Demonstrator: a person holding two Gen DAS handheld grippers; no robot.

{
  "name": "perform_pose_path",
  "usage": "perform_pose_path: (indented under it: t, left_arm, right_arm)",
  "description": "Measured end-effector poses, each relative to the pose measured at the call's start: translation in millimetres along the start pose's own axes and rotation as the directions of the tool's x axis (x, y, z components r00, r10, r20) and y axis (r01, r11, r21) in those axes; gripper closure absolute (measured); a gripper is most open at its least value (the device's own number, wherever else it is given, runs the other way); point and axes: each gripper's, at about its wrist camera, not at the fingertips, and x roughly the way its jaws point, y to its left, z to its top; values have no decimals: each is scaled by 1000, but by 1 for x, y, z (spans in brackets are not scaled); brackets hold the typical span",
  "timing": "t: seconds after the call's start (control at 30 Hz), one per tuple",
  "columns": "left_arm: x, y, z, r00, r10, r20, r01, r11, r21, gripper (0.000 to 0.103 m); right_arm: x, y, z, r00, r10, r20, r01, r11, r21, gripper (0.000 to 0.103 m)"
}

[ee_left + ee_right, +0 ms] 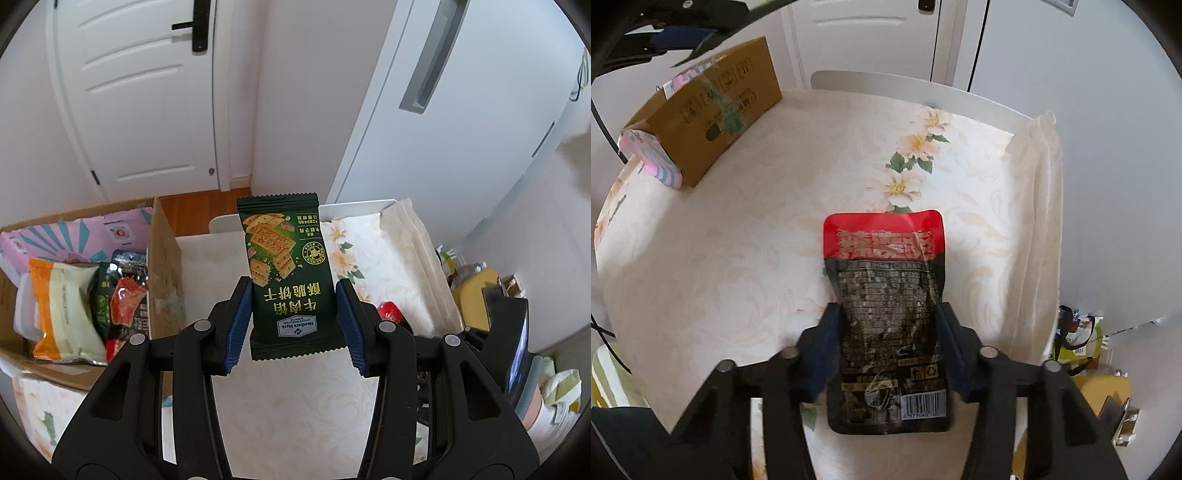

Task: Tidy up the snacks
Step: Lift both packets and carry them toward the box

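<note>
**Two snack packets in two grippers, box waiting at the table's far-left corner**

Left wrist view: the left gripper (293, 321) is clamped on a dark green cracker packet (284, 273), its blue pads pressing the packet's two long edges. The packet stands upright above the table (295, 406), clear of the flowered cloth. To the left sits an open cardboard box (162, 266) near the table's far-left corner; it already holds several snacks, among them an orange-and-white bag (62, 306).

Right wrist view: the right gripper (886, 343) straddles a red-and-black pouch (890, 317) lying near the table's middle, toward the near edge. Its fingers sit at the pouch's sides and the foil looks pinched inward — so it appears closed on the pouch, though blur makes the contact hard to confirm.

Likely step: carrying both packets to the box. To do it well, lift the pouch straight up before moving left, since slick foil held by its edges may slip. Bring the green packet over the box opening first, lower it past the cardboard wall, then release — leaving room for the pouch beside it.
</note>
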Motion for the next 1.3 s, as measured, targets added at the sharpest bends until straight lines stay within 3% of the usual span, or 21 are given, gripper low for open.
perform_pose_path:
  t: [0.03,0.13,0.33,0.73,1.03,1.3]
  left_arm:
    - [0,0,0,1000,0,1,0,1000,0,61]
    - [-2,1,1,1000,0,5,0,1000,-1,61]
    - [-5,2,1,1000,-2,9,2,1000,1,61]
    - [-24,3,4,999,1,39,-1,1000,4,61]
    - [-46,5,3,997,10,73,-10,1000,-3,61]
    - [-80,25,4,990,59,125,-53,997,-47,61]
  right_arm:
    - [-3,1,1,999,32,20,-32,999,4,75]
    - [-2,5,4,1000,23,17,-23,1000,10,77]
    - [-8,-10,9,994,96,57,-103,987,122,83]
    - [-33,-26,11,982,149,113,-172,958,228,87]
    - [-63,-22,23,969,160,187,-199,956,213,87]
    - [-96,-2,55,949,182,257,-222,966,134,87]
